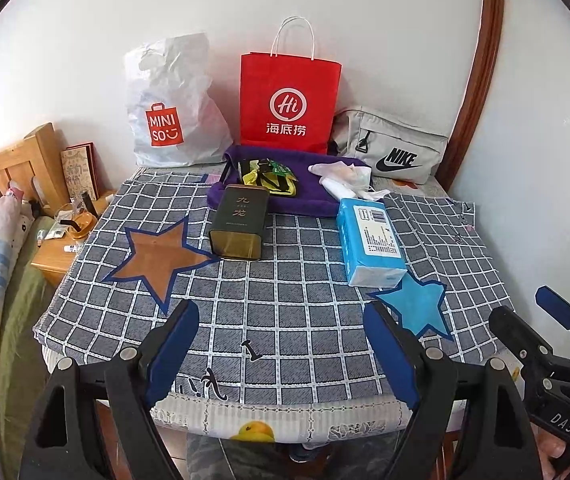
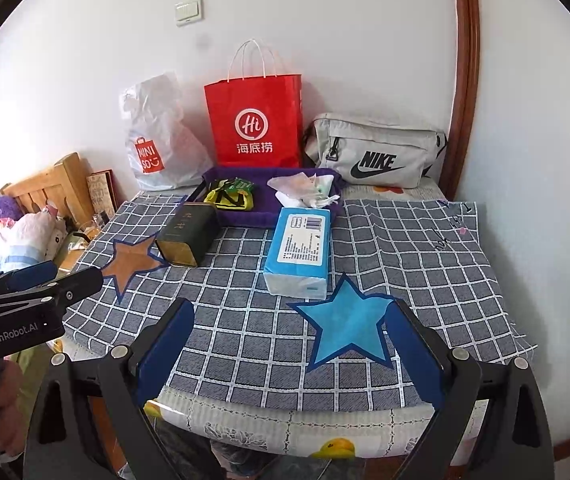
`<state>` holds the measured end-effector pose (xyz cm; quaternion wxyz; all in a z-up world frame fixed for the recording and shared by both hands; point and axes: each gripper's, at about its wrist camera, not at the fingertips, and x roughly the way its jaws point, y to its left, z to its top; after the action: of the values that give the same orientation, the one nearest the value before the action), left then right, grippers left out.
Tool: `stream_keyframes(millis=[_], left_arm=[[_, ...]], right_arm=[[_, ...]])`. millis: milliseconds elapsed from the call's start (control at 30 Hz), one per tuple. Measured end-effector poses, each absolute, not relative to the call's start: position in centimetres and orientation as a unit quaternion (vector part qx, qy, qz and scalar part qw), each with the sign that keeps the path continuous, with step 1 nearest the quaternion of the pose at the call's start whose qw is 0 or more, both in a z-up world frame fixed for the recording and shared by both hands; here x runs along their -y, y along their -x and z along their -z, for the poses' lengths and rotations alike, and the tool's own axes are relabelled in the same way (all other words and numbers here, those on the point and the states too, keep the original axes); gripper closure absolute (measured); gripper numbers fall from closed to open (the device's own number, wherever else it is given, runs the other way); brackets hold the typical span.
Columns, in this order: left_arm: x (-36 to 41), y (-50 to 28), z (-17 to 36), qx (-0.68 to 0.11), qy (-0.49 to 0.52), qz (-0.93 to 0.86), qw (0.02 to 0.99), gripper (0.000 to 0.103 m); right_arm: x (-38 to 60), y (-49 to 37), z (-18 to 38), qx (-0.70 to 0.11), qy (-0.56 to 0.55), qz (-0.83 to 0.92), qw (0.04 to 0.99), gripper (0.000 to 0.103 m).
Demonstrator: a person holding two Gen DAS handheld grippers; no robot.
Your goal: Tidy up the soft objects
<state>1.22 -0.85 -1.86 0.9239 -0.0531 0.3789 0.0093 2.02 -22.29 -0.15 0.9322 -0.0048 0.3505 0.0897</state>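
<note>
You are looking at two grippers, the left (image 1: 281, 344) and the right (image 2: 289, 344), each showing two blue-padded fingers spread apart. Two stars are lying on the checked cloth (image 1: 285, 300): one brown star (image 1: 157, 256) and one blue star (image 2: 347, 328). Three bags are standing against the wall: one white bag (image 1: 173, 108), one red bag (image 1: 289, 100) and one grey bag (image 1: 393, 148). You are seeing one purple tray (image 1: 305, 196), one dark tin (image 1: 239, 222) and one blue tissue pack (image 1: 369, 236). One crumpled white wrapper (image 1: 341, 176) and one yellow-and-black item (image 1: 265, 178) are sitting in the tray.
</note>
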Motion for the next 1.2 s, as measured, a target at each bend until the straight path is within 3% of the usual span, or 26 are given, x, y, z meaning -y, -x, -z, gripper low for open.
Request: stream_keyframes(millis=[1200], left_arm=[[0.6,-0.1,1.5,-0.374,0.056,-0.012,0.926,0.019]], right_arm=[[21.7,-0.2,-0.4,-0.337,0.010,-0.098,0.936,0.007]])
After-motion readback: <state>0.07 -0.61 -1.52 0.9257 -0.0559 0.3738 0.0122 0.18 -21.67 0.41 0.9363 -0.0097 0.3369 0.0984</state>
